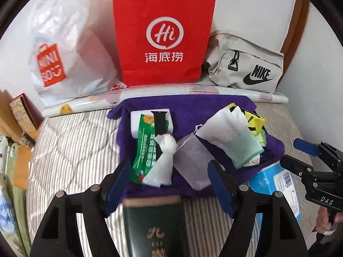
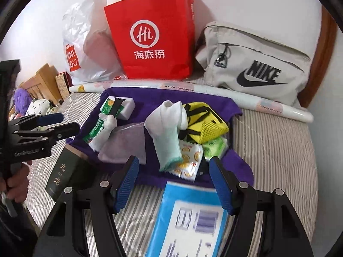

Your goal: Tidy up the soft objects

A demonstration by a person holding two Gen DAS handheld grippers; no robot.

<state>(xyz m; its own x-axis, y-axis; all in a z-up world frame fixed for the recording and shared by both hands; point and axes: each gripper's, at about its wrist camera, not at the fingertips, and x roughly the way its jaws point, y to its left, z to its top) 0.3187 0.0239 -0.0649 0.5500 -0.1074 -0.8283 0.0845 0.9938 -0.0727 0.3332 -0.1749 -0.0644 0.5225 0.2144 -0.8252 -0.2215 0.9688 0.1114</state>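
A purple cloth (image 1: 188, 107) (image 2: 150, 98) lies on the striped bed and holds a pile of small things. On it are a white-and-mint sock (image 1: 233, 132) (image 2: 167, 132), a grey mesh pouch (image 1: 193, 160) (image 2: 124, 143), a knotted white rag (image 1: 165, 156) (image 2: 107, 128), a green sachet (image 1: 145, 141) (image 2: 96, 128), a white box (image 1: 137, 122) (image 2: 126, 107) and a yellow mesh bag (image 1: 253, 120) (image 2: 205, 122). My left gripper (image 1: 171, 184) (image 2: 57, 124) is open and empty at the cloth's near left edge. My right gripper (image 2: 173, 184) (image 1: 300, 152) is open and empty at its near right edge.
A dark green box (image 1: 154, 224) (image 2: 64, 175) lies under my left gripper and a blue box (image 2: 188, 220) (image 1: 272, 184) under my right. A red paper bag (image 1: 163, 36) (image 2: 150, 36), a white plastic bag (image 1: 68, 49), a grey Nike bag (image 2: 253, 64) (image 1: 244, 64) and a rolled sheet (image 2: 193, 87) stand behind.
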